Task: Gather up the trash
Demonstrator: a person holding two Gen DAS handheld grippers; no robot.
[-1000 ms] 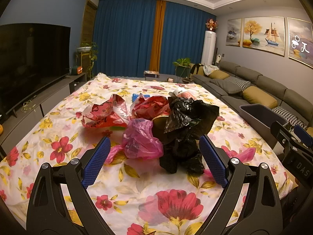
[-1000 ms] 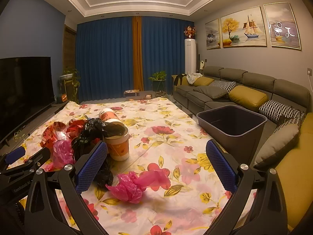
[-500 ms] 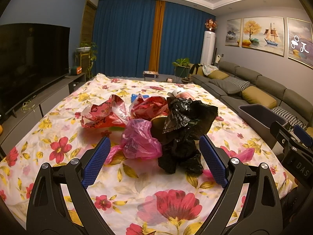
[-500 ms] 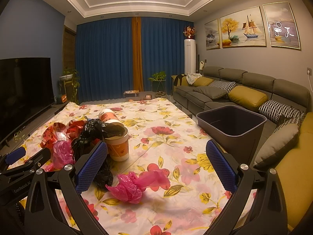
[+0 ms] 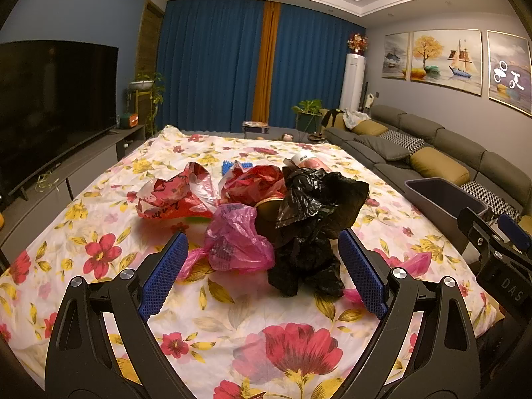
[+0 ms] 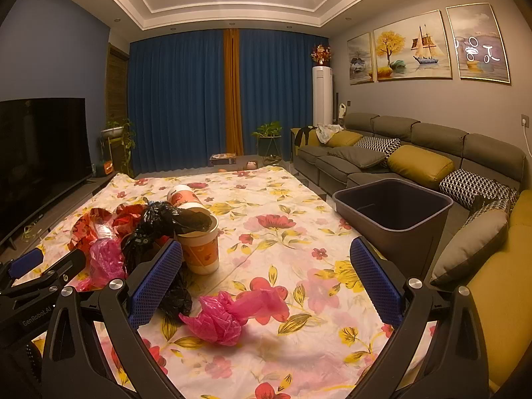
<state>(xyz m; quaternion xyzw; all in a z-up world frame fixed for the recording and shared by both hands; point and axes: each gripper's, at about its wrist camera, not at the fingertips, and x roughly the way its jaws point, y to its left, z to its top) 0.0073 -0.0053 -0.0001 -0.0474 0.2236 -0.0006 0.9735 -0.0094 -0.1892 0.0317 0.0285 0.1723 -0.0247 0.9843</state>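
Observation:
A heap of trash lies on the flowered tablecloth [image 5: 232,319]. Nearest my open left gripper [image 5: 262,276] are a pink plastic bag [image 5: 236,239] and a crumpled black bag [image 5: 312,226]; both sit just beyond its blue pads, untouched. Behind them lie red wrappers [image 5: 176,196] and a tipped paper cup [image 5: 307,159]. In the right wrist view my open right gripper [image 6: 266,282] hovers over a twisted pink bag [image 6: 232,312]. An upright orange paper cup [image 6: 201,246] stands behind, with the black bag [image 6: 159,226] draped into it. A dark grey bin [image 6: 395,219] stands off the table's right edge.
A long grey sofa [image 6: 399,153] with yellow and patterned cushions runs along the right wall. A TV [image 5: 50,106] on a low cabinet lines the left. Blue curtains, plants and a white standing unit fill the back. Each gripper shows at the other view's edge.
Nothing has clearly moved; the left wrist view shifts only very slightly relative to the trash heap, and both grippers stay open.

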